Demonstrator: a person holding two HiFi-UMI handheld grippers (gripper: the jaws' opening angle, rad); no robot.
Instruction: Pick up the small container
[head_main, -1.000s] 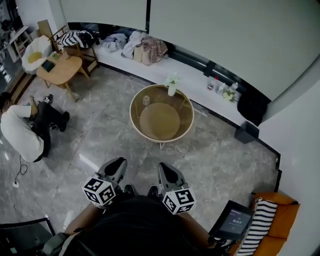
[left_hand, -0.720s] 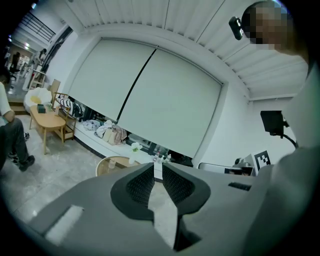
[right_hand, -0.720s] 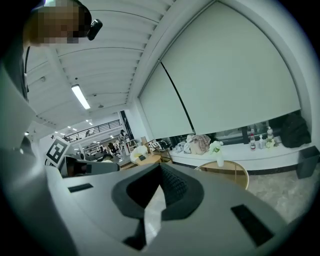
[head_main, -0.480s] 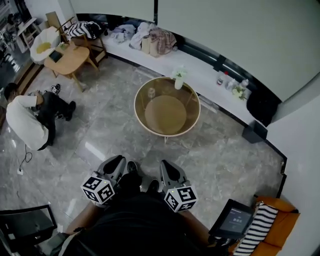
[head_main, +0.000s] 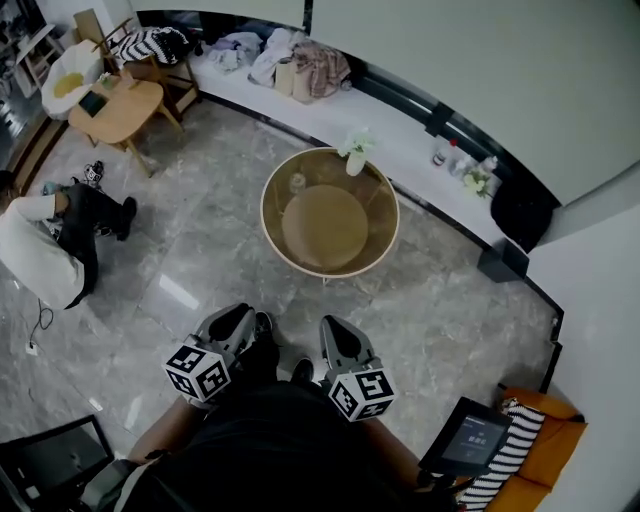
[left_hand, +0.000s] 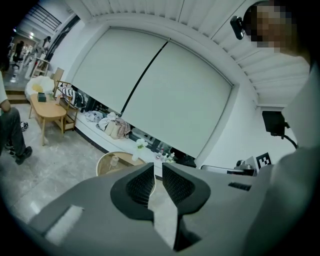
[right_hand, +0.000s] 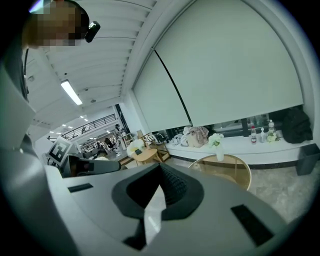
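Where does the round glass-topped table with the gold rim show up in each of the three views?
Head view: the round gold-rimmed glass table sits mid-picture.
Left gripper view: table low, left of centre, above the jaws.
Right gripper view: table right of centre, beyond the jaws.
Shared landmark: white vase of flowers at its far edge.

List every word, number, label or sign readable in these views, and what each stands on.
No readable words or numbers anywhere.
Left marker cube and right marker cube: black-and-white square patterns, no letters.
Tablet screen: lit content, too small to read.
Bottles on the ledge: labels too small to read.
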